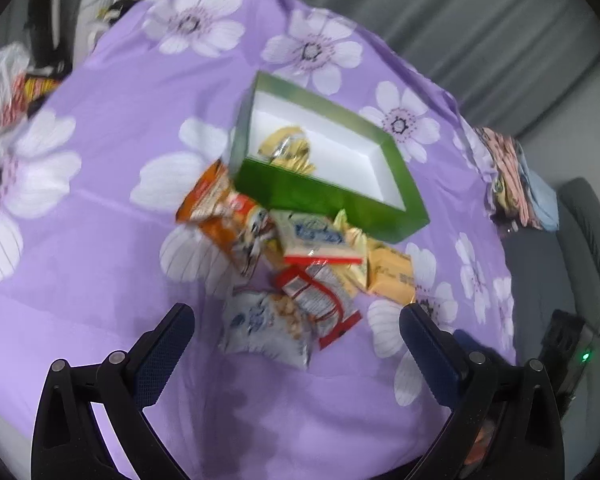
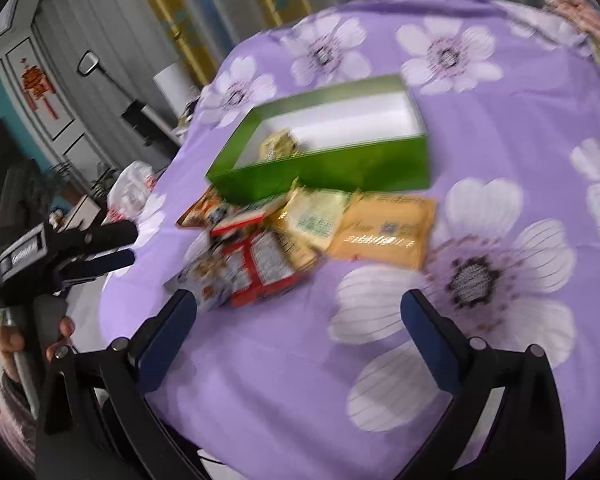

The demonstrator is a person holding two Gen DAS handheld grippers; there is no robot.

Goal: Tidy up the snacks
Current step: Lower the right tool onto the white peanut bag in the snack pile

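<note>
A green box (image 1: pixel 324 196) with a white inside stands open on the purple flowered cloth (image 1: pixel 100 200), one gold packet (image 1: pixel 286 150) lying in it. Several snack packets are piled in front of it: an orange one (image 1: pixel 214 208), a white and blue one (image 1: pixel 266 324), a red and white one (image 1: pixel 318 294), a yellow one (image 1: pixel 392 276). My left gripper (image 1: pixel 296 314) hovers open just short of the pile, nothing between its fingers. In the right wrist view the box (image 2: pixel 328 168) and the yellow packet (image 2: pixel 384 232) lie ahead of my open, empty right gripper (image 2: pixel 298 300). The left gripper (image 2: pixel 100 248) shows at that view's left edge.
A white plastic bag (image 1: pixel 0 84) sits at the cloth's left edge, and folded fabrics (image 1: pixel 516 184) lie at its right edge. A grey sofa (image 1: pixel 580 248) stands to the right. In the right wrist view, a hand (image 2: pixel 28 340) grips the other tool beside grey cabinets (image 2: pixel 40 92).
</note>
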